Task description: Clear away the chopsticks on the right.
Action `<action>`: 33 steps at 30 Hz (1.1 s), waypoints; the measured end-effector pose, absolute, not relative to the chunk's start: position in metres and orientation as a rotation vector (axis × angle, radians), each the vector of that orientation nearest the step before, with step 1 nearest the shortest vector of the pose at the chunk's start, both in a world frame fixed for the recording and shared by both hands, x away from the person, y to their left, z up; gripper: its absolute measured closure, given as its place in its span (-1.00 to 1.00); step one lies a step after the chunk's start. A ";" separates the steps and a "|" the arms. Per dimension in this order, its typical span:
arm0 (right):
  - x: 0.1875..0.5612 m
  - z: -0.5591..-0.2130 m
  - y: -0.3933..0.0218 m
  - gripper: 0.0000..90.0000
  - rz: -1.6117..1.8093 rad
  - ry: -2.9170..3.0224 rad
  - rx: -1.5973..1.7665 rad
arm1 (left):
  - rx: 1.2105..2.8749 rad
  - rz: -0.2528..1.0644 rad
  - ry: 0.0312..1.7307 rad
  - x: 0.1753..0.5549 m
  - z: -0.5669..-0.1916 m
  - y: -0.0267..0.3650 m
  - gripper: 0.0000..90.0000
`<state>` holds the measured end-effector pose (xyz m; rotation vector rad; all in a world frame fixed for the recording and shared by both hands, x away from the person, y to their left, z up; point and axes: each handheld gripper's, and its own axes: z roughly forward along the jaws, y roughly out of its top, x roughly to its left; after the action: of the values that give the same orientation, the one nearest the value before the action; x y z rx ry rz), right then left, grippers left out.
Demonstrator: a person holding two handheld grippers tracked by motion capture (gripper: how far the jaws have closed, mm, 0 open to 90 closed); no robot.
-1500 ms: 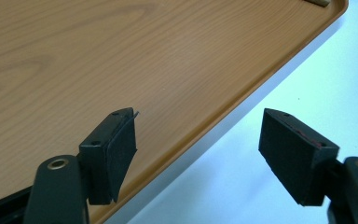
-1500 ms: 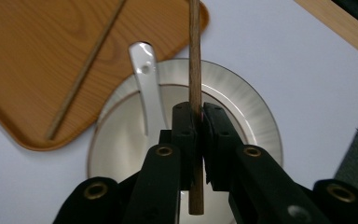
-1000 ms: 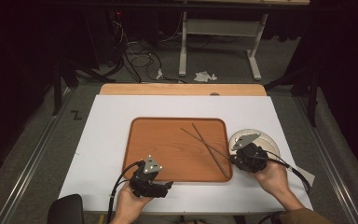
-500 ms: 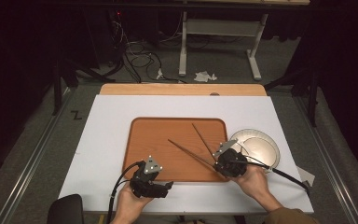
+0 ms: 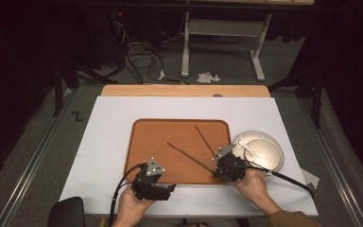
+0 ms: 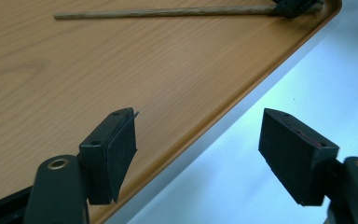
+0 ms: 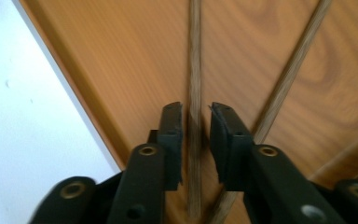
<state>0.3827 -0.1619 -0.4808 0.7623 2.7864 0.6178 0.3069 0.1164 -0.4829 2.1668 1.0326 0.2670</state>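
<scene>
On our white desk point(image 5: 108, 142) sits a wooden tray point(image 5: 151, 142). Our right tongs point(image 5: 219, 169), at its 4 o'clock corner, have just been opening around a chopstick point(image 7: 195, 70), pads clear. Our left tongs point(image 6: 198, 154) gape empty.

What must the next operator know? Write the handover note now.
Left tool: open, holding nothing, over the near rim of the orange-brown wooden tray.
Right tool: jaws have just been opening; one thin brown wooden chopstick lies between them, no longer gripped.
Things: that chopstick and the second brown wooden chopstick both lie on the tray, at an angle to each other. The round white plate sits on the table to the tray's right.
Done: both chopsticks are on the tray.
Left: probably back the right tool away; perhaps straighten the pair.
</scene>
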 end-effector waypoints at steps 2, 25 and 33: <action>0.382 -0.475 -0.160 0.78 0.698 2.778 0.749 | 2.164 0.265 1.037 0.307 -0.483 0.117 -0.39; 0.396 -0.487 -0.146 0.91 0.617 2.727 0.782 | 2.161 0.261 1.038 0.307 -0.484 0.116 -0.39; 0.402 -0.487 -0.153 0.91 0.607 2.685 0.856 | 2.160 0.264 1.039 0.306 -0.484 0.116 -0.39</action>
<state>0.4018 -0.1526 -0.4873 0.8562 2.6854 0.6072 0.3065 0.1162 -0.4837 2.1596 1.0392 0.2635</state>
